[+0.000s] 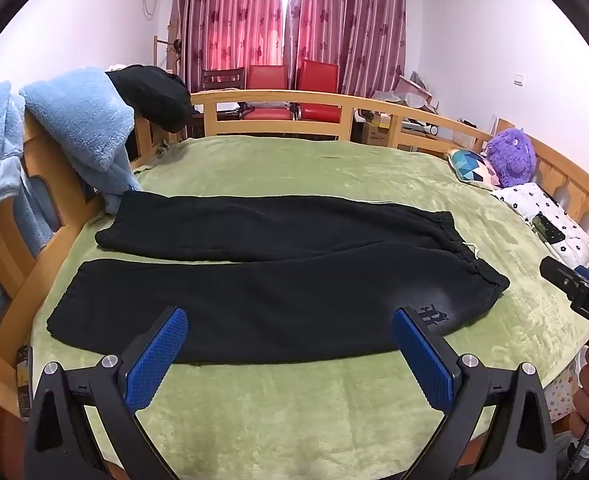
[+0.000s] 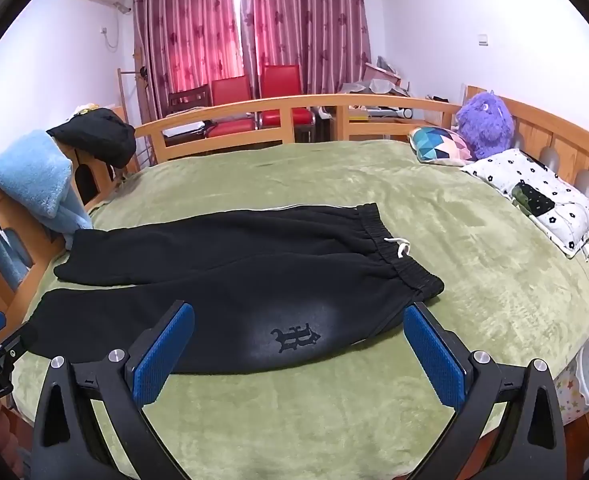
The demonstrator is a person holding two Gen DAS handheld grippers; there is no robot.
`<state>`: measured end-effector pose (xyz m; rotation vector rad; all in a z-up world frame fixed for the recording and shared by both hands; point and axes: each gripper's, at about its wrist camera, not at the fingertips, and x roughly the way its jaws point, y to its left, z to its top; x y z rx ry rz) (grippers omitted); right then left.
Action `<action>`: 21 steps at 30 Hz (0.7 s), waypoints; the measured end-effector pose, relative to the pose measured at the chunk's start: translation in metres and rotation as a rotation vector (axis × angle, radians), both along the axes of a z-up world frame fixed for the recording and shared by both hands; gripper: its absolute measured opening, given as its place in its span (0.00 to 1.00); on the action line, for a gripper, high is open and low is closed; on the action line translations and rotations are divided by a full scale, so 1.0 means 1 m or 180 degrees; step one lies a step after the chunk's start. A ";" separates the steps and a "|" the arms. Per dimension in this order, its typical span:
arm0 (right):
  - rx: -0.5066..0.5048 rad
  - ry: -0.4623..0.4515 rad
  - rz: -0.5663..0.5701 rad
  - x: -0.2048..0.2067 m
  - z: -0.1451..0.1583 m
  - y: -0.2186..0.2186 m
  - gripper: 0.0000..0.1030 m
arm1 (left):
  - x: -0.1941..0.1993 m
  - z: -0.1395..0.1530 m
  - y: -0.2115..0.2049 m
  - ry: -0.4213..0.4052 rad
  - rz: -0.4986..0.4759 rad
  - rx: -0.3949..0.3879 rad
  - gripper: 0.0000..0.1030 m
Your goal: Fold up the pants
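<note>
Two grippers hover above the near edge of a bed, both with jaws spread wide and nothing between the blue pads. Left gripper point(image 1: 290, 336): fingers apart, empty, clear of the cloth. Right gripper point(image 2: 300, 332): same, fingers apart, empty.

Black pants point(image 1: 270, 272) lie flat on the green blanket point(image 1: 294, 408), straight ahead of both grippers, unfolded. Legs run out to the left, slightly parted at the cuffs; waistband point(image 2: 398, 252) sits to the right, with a white drawstring point(image 2: 400, 246) showing at its middle. Near leg lies just past the left gripper's fingertips. A dark emblem point(image 2: 296, 338) on the near hip falls between the right gripper's fingers in its view, just beyond them. Bare blanket lies directly under both grippers.

From the left camera, the right gripper shows at the far right edge, beside the waistband end. From the right camera, the left gripper shows at the far left edge, near the cuff of the near leg.

Ahead and left: light blue fleece point(image 1: 78, 120) draped over the wooden bed rail point(image 1: 278, 100), a black garment point(image 1: 154, 96) beside it. Ahead and right: purple plush toy point(image 2: 484, 124), a geometric pillow point(image 2: 440, 146), a white flowered pillow point(image 2: 534, 200). Beyond the rail: red chairs point(image 2: 254, 96) and pink curtains point(image 2: 246, 20).
</note>
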<state>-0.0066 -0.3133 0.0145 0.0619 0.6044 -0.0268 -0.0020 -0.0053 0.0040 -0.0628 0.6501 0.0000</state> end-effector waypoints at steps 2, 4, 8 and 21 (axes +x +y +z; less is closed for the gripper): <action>-0.0007 0.0013 0.0006 0.001 0.000 0.001 1.00 | -0.001 0.001 0.001 -0.0008 -0.0008 -0.0006 1.00; -0.0007 0.0004 -0.0001 0.001 0.000 0.000 1.00 | -0.001 0.001 0.000 -0.0019 0.0000 -0.0003 1.00; -0.0007 0.0008 -0.0003 0.001 0.001 0.000 1.00 | -0.001 0.001 0.001 -0.0011 0.0010 0.0002 1.00; -0.0013 0.0014 0.0015 0.004 0.002 0.005 1.00 | -0.002 0.002 0.005 -0.0028 0.0010 -0.0067 1.00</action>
